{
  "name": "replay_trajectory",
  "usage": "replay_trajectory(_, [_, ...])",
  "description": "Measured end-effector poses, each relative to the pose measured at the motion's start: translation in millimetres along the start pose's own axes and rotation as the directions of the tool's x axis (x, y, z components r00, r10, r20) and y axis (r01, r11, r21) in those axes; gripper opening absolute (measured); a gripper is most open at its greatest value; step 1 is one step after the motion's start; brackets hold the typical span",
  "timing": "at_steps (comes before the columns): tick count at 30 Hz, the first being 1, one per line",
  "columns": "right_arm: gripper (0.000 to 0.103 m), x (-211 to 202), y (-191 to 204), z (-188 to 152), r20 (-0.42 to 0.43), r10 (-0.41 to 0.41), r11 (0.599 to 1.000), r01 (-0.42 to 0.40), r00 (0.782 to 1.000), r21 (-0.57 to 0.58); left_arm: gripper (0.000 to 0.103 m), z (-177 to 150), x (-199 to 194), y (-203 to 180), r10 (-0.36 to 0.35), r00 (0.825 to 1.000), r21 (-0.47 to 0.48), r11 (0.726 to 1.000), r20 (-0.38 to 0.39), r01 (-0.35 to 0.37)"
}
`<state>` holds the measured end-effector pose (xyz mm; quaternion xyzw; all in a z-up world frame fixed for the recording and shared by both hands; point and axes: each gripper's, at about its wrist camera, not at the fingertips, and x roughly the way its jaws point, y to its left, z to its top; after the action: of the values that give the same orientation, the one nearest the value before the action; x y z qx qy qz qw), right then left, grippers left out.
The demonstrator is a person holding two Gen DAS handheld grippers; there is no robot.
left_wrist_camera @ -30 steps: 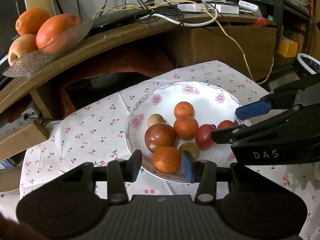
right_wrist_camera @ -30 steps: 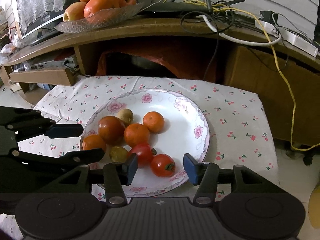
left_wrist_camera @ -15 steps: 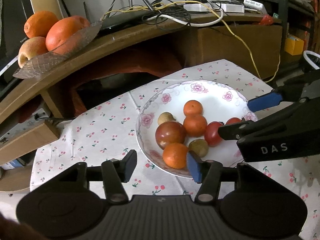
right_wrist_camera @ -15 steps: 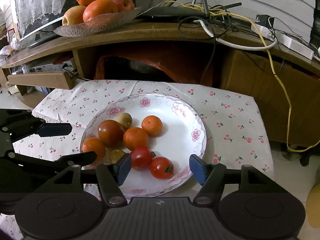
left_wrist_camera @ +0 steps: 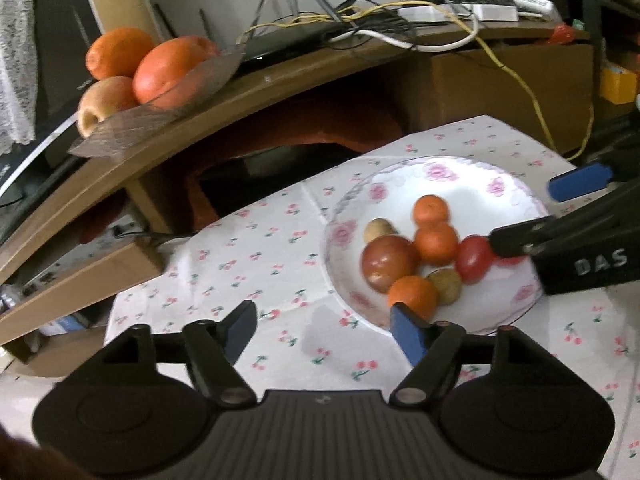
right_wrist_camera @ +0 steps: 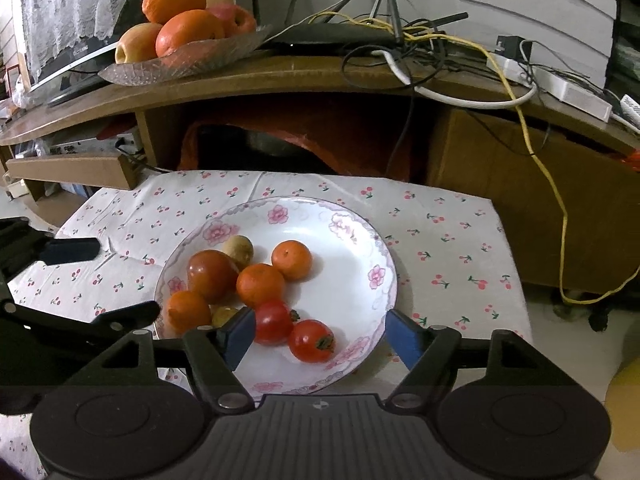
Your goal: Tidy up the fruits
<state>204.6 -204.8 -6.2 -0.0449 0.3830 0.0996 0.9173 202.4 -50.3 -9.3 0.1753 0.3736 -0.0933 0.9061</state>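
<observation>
A white flowered plate [right_wrist_camera: 352, 264] on a cherry-print cloth holds small oranges [right_wrist_camera: 260, 285], a dark red apple [right_wrist_camera: 211, 276], two tomatoes [right_wrist_camera: 311, 340] and two small brownish fruits [right_wrist_camera: 238, 250]. My right gripper [right_wrist_camera: 320, 336] is open and empty, its fingers either side of the tomatoes at the plate's near rim. My left gripper [left_wrist_camera: 322, 326] is open and empty, over the cloth left of the plate [left_wrist_camera: 500, 208], its right fingertip near an orange [left_wrist_camera: 412, 296]. The right gripper also shows in the left wrist view [left_wrist_camera: 560, 220].
A wooden shelf [right_wrist_camera: 280, 76] behind carries a glass dish [right_wrist_camera: 188, 62] of large oranges and apples, a router and tangled cables [right_wrist_camera: 440, 64]. A yellow cable [right_wrist_camera: 560, 216] hangs on the right. A cardboard box [left_wrist_camera: 80, 280] lies left of the cloth.
Both grippers have drawn back from the plate and opened wider. The left gripper has shifted left, off the plate and over the cloth. The fruits have not moved.
</observation>
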Motion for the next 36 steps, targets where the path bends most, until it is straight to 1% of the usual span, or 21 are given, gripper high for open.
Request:
replay_trajectory(1, [0.073, -1, 0, 0, 0.002, -0.005, 1.000, 0.005, 1.000, 0.000, 0.088, -1, -1, 1, 0.007, 1.000, -0.005, 1.000, -0.002, -0.007])
replay_trajectory(5, [0.074, -7, 4, -2, 0.008, -0.008, 1.000, 0.008, 1.000, 0.000, 0.092, -3, -6, 5, 0.012, 1.000, -0.029, 0.999, -0.008, -0.012])
replay_trajectory(7, [0.075, -12, 6, -3, 0.014, -0.010, 1.000, 0.010, 1.000, 0.000, 0.097, -4, -9, 5, 0.025, 1.000, -0.034, 0.999, -0.007, -0.025])
replay_trajectory(11, [0.075, -25, 8, -6, 0.024, -0.015, 1.000, 0.015, 1.000, 0.017, 0.103, -5, -18, 7, 0.037, 0.999, -0.063, 0.997, -0.006, -0.037])
replay_trajectory(15, [0.077, -38, 10, -11, 0.034, -0.029, 0.999, 0.028, 0.999, 0.029, 0.103, -10, -27, 9, 0.013, 1.000, -0.117, 0.993, -0.022, -0.016])
replay_trajectory(17, [0.078, -44, 11, -15, 0.036, -0.035, 0.999, 0.034, 0.999, 0.026, 0.103, -12, -32, 9, 0.014, 1.000, -0.128, 0.992, -0.023, -0.016])
replay_trajectory(23, [0.078, -64, 12, -28, 0.030, -0.048, 0.997, 0.046, 0.998, 0.062, 0.103, -17, -46, -1, 0.024, 1.000, -0.110, 0.994, -0.017, -0.026])
replay_trajectory(27, [0.078, -73, 16, -37, 0.024, -0.053, 0.996, 0.051, 0.998, 0.075, 0.103, -24, -54, -4, 0.042, 0.999, -0.107, 0.993, -0.031, -0.045])
replay_trajectory(36, [0.078, -87, 25, -53, 0.008, -0.053, 0.995, 0.053, 0.999, 0.084, 0.103, -41, -68, -2, 0.053, 0.997, -0.131, 0.990, -0.053, -0.060])
